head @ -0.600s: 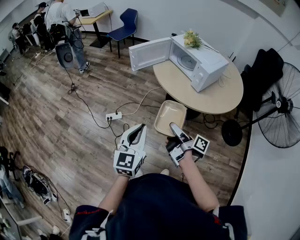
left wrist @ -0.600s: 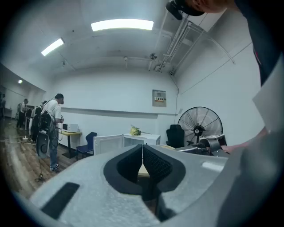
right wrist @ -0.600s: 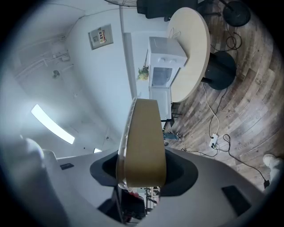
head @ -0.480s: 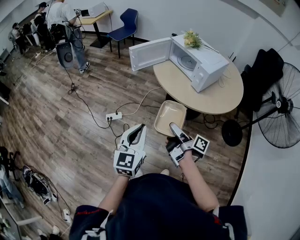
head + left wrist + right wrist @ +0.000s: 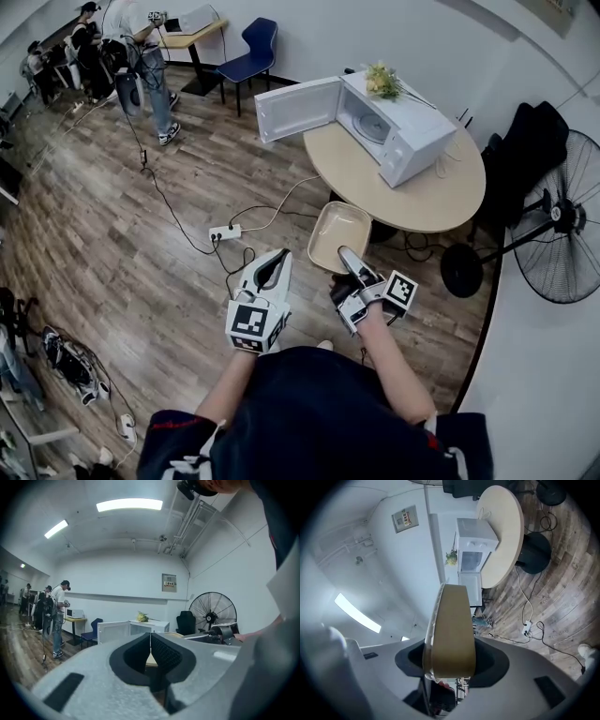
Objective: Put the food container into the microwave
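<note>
A tan food container with a clear lid hangs above the wooden floor, and my right gripper is shut on its near rim. In the right gripper view the container fills the gap between the jaws. The white microwave stands on the round table with its door swung wide open to the left. My left gripper floats beside the right one with its jaws shut and nothing between its pads.
A black fan stands at the right, next to a dark chair. A power strip and cables lie on the floor. Yellow flowers sit on the microwave. A blue chair and people are at the back left.
The view has shifted slightly; the person at the back left has stepped further away. Both grippers and the container keep their places.
</note>
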A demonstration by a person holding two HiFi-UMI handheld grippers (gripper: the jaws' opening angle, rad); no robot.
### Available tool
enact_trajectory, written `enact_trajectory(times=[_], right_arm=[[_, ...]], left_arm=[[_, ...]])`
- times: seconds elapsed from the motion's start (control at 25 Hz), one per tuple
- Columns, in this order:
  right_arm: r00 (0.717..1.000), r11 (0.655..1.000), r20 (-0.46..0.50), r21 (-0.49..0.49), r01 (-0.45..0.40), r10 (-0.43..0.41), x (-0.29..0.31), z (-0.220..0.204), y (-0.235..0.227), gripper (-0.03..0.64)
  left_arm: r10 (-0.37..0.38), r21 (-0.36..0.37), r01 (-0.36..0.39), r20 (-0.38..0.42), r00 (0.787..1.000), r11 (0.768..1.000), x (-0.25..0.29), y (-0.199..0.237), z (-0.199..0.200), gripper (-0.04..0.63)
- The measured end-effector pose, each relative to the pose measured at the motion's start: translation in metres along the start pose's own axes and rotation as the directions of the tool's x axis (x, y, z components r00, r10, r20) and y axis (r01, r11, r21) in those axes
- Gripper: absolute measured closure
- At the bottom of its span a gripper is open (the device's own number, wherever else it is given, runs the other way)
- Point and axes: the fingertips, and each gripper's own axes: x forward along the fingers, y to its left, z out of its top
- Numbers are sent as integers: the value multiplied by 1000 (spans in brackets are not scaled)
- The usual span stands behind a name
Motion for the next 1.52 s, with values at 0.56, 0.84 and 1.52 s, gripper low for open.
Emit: enact_trajectory(times=[0.56, 0.84, 1.52], right_arm=[[997, 999, -56, 16, 47, -46, -31, 47, -26, 407], [997, 998, -52, 21, 60, -59, -11, 69, -30, 407], [997, 997, 49, 38, 63, -65, 130, 148, -11, 407]], left_arm=[[29, 36, -29, -23, 999, 999, 29, -53, -14, 577], [28, 42, -26, -42, 999, 999, 51, -41, -19, 577], [-76, -8, 76, -18, 997, 997, 177, 79, 21, 577]])
